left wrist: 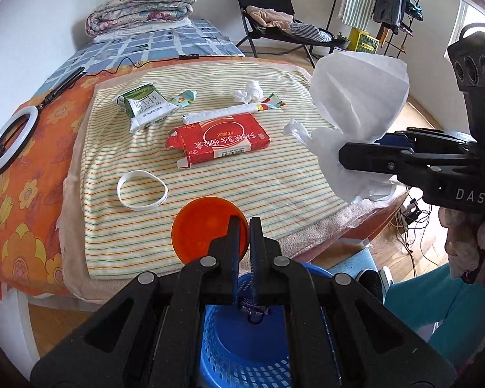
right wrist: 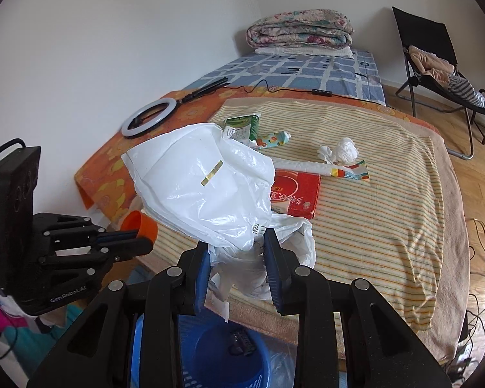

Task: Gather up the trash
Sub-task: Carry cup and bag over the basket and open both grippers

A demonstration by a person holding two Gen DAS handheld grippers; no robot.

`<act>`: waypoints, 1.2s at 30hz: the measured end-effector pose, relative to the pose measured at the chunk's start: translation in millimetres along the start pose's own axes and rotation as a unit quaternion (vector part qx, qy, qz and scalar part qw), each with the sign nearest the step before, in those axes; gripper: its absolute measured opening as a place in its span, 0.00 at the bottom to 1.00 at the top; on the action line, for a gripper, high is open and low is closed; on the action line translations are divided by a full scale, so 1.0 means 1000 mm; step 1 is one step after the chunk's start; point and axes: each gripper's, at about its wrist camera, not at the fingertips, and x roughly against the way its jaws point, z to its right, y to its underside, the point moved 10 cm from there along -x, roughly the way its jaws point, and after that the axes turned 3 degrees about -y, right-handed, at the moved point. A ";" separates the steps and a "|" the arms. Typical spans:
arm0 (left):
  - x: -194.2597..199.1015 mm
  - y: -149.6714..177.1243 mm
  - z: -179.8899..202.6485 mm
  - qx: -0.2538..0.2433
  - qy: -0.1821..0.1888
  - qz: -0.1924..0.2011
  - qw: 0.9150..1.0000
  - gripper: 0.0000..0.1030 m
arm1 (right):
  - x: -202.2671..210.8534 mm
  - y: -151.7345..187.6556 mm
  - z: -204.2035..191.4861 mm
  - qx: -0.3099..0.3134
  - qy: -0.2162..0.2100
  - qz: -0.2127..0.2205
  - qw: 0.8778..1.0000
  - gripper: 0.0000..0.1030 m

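Observation:
My left gripper (left wrist: 244, 226) is shut on the rim of an orange plastic cup (left wrist: 203, 229), held at the bed's near edge above a blue basket (left wrist: 242, 342). The right gripper (right wrist: 237, 252) is shut on a crumpled white plastic bag (right wrist: 207, 184) that billows up over the striped blanket (right wrist: 388, 200). The left wrist view shows that bag (left wrist: 359, 97) and the right gripper (left wrist: 355, 153) at the right. On the blanket lie a red carton (left wrist: 220, 140), a green-white milk carton (left wrist: 142, 103), a crumpled tissue (left wrist: 250, 92), a long white wrapper (left wrist: 223, 113) and a white band (left wrist: 142, 190).
The blue basket (right wrist: 210, 352) stands on the floor at the bed's edge with a dark wrapper in it. A ring light (left wrist: 9, 142) with its cable lies on the orange sheet. Beyond are a folded quilt (left wrist: 139, 9), a black chair (left wrist: 274, 19) and floor cables (left wrist: 410, 223).

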 end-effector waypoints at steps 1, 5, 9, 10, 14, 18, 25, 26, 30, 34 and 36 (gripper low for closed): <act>0.000 0.004 0.003 -0.003 0.001 -0.002 1.000 0.03 | 0.002 0.006 -0.003 -0.001 -0.002 -0.003 1.000 0.28; -0.003 0.021 0.014 -0.014 0.004 -0.013 1.000 0.03 | 0.009 0.031 -0.010 -0.002 -0.005 -0.015 1.000 0.28; -0.007 0.041 0.021 -0.015 0.010 -0.027 0.999 0.03 | 0.012 0.057 -0.019 -0.005 -0.009 -0.030 0.999 0.28; -0.008 0.046 0.023 -0.016 0.011 -0.030 0.999 0.03 | 0.012 0.064 -0.020 -0.008 -0.010 -0.034 0.999 0.28; -0.013 0.070 0.029 -0.015 0.020 -0.050 0.998 0.03 | 0.013 0.088 -0.024 -0.017 -0.014 -0.047 0.999 0.28; -0.023 0.095 0.032 -0.015 0.023 -0.073 0.997 0.03 | 0.010 0.116 -0.030 -0.023 -0.019 -0.066 0.997 0.28; -0.040 0.132 0.031 -0.001 0.026 -0.116 0.993 0.03 | 0.000 0.155 -0.035 -0.034 -0.025 -0.096 0.994 0.28; -0.043 0.137 0.032 -0.001 0.027 -0.123 0.992 0.03 | -0.003 0.159 -0.036 -0.035 -0.027 -0.102 0.994 0.28; -0.053 0.159 0.036 0.000 0.031 -0.152 0.988 0.03 | -0.011 0.176 -0.042 -0.031 -0.032 -0.120 0.992 0.28; -0.059 0.172 0.042 -0.004 0.032 -0.171 0.985 0.03 | -0.016 0.189 -0.045 -0.023 -0.032 -0.135 0.990 0.29; -0.060 0.174 0.042 -0.007 0.028 -0.172 0.985 0.03 | -0.019 0.194 -0.045 -0.025 -0.035 -0.145 0.989 0.30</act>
